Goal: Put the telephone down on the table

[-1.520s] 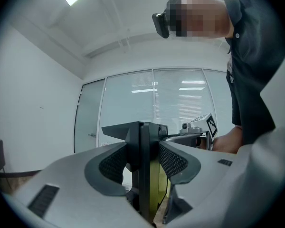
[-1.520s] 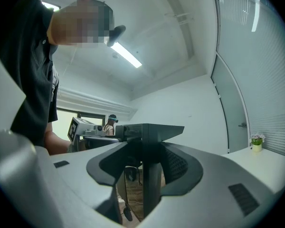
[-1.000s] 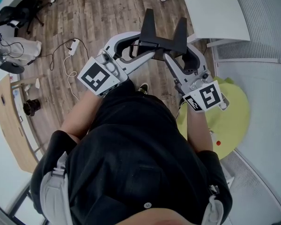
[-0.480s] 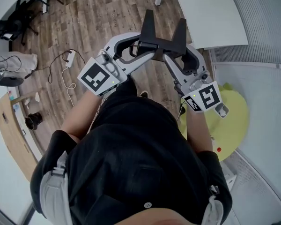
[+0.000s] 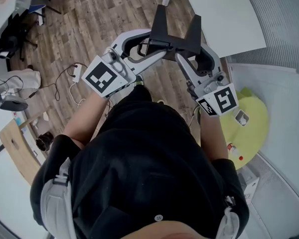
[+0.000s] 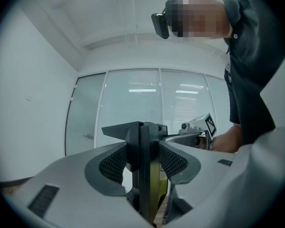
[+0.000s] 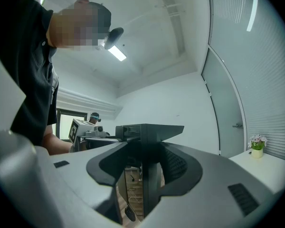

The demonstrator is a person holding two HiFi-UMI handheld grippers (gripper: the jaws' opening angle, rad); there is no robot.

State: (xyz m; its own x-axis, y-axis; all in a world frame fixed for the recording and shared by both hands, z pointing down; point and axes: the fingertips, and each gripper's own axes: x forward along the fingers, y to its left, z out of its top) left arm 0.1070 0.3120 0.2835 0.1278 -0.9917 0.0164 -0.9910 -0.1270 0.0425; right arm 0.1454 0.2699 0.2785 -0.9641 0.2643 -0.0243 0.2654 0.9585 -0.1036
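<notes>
between your two grippers, out in front of your chest, the black telephone (image 5: 175, 34) hangs in the air over the wooden floor (image 5: 104, 19). it is just beside the near corner of the white table (image 5: 229, 14) and does not rest on it. your left gripper (image 5: 150, 45) meets it from the left and your right gripper (image 5: 183, 58) from the right, both lying about level.

in the left gripper view your fingers (image 6: 115, 164) stand fairly wide, yet their ribbed inner faces press on both sides of the telephone (image 6: 142, 146), so that gripper is clamped on it. in the right gripper view you see the same: the fingers (image 7: 178, 167) are closed against the telephone (image 7: 149, 141) from either side, with nothing else between them. the telephone's two raised ends point away from you, towards the table.
</notes>
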